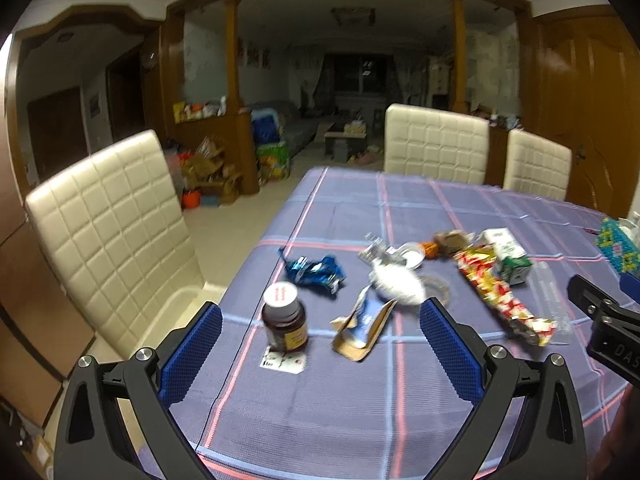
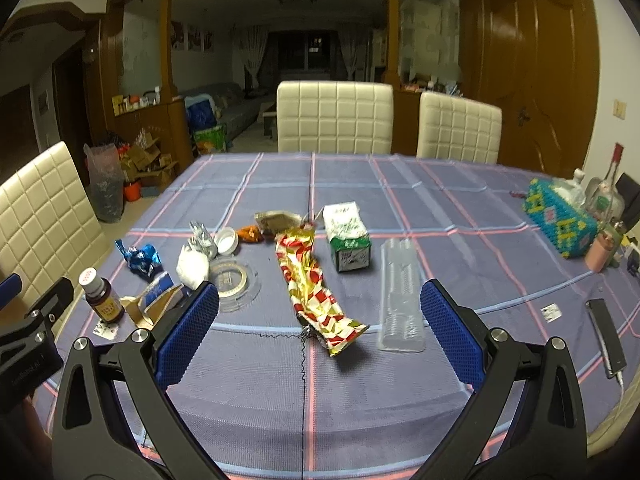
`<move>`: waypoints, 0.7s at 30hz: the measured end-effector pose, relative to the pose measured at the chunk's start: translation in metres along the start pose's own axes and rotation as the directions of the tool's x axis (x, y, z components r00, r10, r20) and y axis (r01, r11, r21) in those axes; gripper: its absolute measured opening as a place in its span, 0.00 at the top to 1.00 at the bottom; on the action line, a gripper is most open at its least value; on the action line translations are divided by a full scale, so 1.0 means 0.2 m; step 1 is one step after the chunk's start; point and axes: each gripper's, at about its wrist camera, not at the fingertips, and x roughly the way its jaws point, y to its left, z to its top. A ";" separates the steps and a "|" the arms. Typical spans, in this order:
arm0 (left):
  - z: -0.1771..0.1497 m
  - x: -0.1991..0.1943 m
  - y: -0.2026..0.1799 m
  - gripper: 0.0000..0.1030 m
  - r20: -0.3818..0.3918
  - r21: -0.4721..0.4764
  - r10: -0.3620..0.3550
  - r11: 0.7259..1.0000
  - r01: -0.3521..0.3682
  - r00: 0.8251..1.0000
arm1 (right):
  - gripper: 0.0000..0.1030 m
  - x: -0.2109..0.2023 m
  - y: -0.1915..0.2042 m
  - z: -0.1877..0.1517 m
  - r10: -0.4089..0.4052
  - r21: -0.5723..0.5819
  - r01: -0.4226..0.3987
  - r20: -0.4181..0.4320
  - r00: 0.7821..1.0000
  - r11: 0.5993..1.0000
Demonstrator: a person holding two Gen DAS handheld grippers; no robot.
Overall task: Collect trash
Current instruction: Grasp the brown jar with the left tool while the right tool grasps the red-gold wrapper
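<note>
On the left of the table (image 2: 460, 200), covered by a blue plaid cloth, the left gripper (image 1: 320, 340) hovers above the near edge with its blue-padded fingers (image 1: 192, 352) spread wide and nothing between them. Just inside its left finger stands a brown medicine bottle (image 1: 285, 322) with a white cap, upright on a small printed card (image 1: 283, 361). Right of the bottle, between the two fingers but beyond their tips, lies a torn cardboard packet (image 1: 360, 330), and behind it a crumpled blue foil wrapper (image 1: 316, 274) and a white wad of tissue (image 1: 398, 286). Farther right, the right gripper (image 2: 320, 320) also hangs over the near edge, its fingers (image 2: 448, 332) wide apart and empty. A long red, gold and white snack wrapper (image 2: 314, 288) lies in line with the gap between them, its near end just ahead of the tips. A clear round lid (image 2: 234, 280) sits beside the left fingertip, a clear plastic tray (image 2: 400, 300) just inside the right one, and a green and white carton (image 2: 348, 242) stands farther back. At the far right are a beaded tissue box (image 2: 560, 218) and a black phone (image 2: 606, 338).
</note>
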 end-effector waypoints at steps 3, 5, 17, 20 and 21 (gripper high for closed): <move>-0.03 0.14 0.05 0.06 -0.081 -0.025 0.020 0.999 -0.022 0.997 | 0.04 0.14 0.02 -0.01 0.013 -0.003 -0.013 -0.071 0.997 1.000; -0.05 0.22 0.09 0.06 -0.131 -0.041 0.025 0.999 -0.031 0.991 | 0.04 0.23 0.03 -0.02 0.024 -0.007 -0.025 -0.120 0.992 1.000; -0.06 0.64 0.17 0.06 -0.305 -0.089 0.066 0.991 -0.098 0.950 | 0.07 0.69 0.05 -0.04 0.038 0.017 -0.035 -0.305 0.951 0.999; -0.05 0.69 0.18 0.06 -0.316 -0.095 0.071 0.990 -0.107 0.946 | 0.19 0.75 0.06 -0.05 0.039 0.007 -0.039 -0.325 0.945 0.999; -0.05 0.71 0.19 0.06 -0.322 -0.098 0.072 0.989 -0.109 0.944 | 0.24 0.77 0.07 -0.05 0.040 0.002 -0.042 -0.336 0.941 0.999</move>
